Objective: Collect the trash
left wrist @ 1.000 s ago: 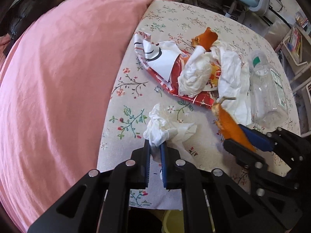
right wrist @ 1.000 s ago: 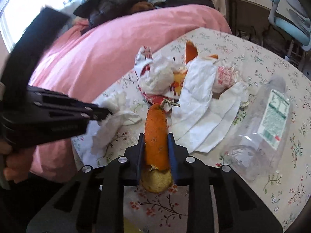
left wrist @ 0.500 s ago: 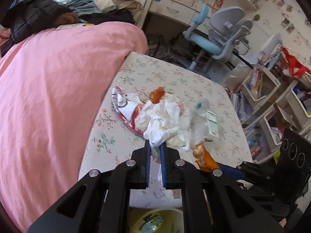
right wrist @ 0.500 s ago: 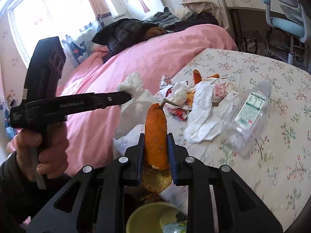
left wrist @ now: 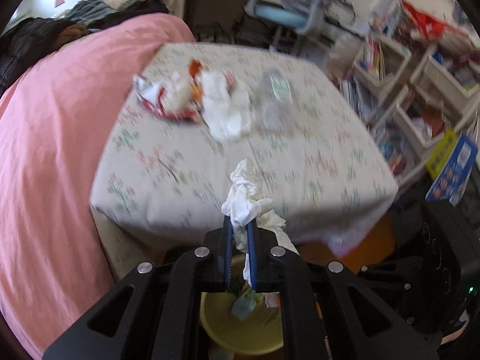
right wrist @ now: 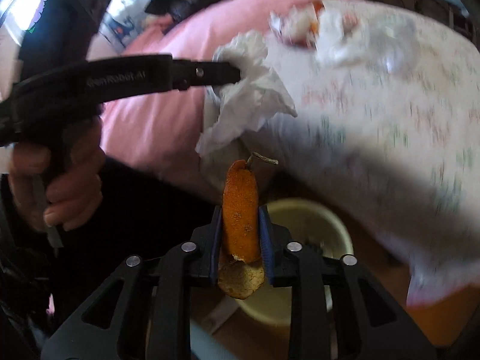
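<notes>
Peel and tissue held over the yellow bin (right wrist: 306, 270)

Right gripper (right wrist: 241, 234), jaws just easing apart, cradles the orange peel (right wrist: 240, 210), stem end toward frame top; left gripper (left wrist: 240, 249) pinches the tissue (left wrist: 246, 198) tight. Table (left wrist: 315, 156) blurred.

A crumpled white tissue (left wrist: 246, 198) is clamped between the closed jaws of the left gripper (left wrist: 240, 234), above a yellow bin (left wrist: 240, 330) in which scraps are seen. Beyond, on the floral-clothed table (left wrist: 315, 165), a red wrapper (left wrist: 168, 105), white napkins (left wrist: 225, 111) and a clear bottle (left wrist: 277, 99) are left, blurred.
</notes>
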{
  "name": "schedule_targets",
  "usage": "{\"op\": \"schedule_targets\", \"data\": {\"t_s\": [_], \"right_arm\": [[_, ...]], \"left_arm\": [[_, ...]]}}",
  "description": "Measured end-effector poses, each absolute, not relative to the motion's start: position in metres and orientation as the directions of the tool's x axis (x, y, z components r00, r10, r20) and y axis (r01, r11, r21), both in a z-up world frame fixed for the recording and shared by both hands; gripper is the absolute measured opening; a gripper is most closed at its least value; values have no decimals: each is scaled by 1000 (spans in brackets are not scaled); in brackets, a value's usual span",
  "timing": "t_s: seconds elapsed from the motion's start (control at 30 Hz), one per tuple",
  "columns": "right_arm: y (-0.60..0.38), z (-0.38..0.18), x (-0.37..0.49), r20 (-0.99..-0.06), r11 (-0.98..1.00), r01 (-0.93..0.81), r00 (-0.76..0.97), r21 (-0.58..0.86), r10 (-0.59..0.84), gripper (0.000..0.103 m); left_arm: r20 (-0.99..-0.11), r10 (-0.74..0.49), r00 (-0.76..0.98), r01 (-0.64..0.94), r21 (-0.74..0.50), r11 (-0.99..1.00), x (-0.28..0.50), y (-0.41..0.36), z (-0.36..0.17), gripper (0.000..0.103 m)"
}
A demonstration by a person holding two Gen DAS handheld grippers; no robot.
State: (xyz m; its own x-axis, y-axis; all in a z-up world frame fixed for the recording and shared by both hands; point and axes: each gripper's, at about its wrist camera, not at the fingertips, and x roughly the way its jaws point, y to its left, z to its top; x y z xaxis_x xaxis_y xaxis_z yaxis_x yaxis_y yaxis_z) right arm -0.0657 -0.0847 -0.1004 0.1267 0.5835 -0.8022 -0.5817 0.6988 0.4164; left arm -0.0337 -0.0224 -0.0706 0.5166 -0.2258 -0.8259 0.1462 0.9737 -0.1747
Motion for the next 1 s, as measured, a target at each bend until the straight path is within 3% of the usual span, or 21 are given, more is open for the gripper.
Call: {"op": "schedule_targets", "data": {"t_s": [0.07,0.23,0.37,0.43,0.47,0.5,0.63,0.8,1.0], "right_arm": [[-93,-105,-74,-818,727,-554,133,406,559,48],[-134,-93,-82,-799,803,-433,255,409,545,59],[-169,-75,-84,-722,828,-315,407,464,560,68],[-177,-72,-83,-712,839,-277,444,469,544,69],[-181,-72,-83,-709,843,-256,457,473,537,69],[-186,-72,-79,-709,846,-247,463,473,532,69],[-187,-68,-84,-699,866,-249,514,433,497,74],[-190,-84,-74,-705,878,-231,528,419,474,75],[-182,-107,-55,-711,868,-195,507,456,487,76]], "left_arm": [[-855,-205,477,155,-148,977,-43,-36,-84,10],[-933,-121,340,194,-56,979,-65,-65,-126,10],[-967,-36,252,296,41,954,-83,-93,-154,13],[-963,10,268,308,96,947,-85,-98,-156,33],[-958,29,284,304,119,945,-85,-98,-154,57],[-948,32,315,292,129,948,-84,-95,-148,63],[-920,-29,392,221,63,973,-81,-78,-128,69],[-850,18,526,49,51,997,-78,-49,-106,88],[-860,14,511,-84,-34,996,-68,-22,-110,89]]}}
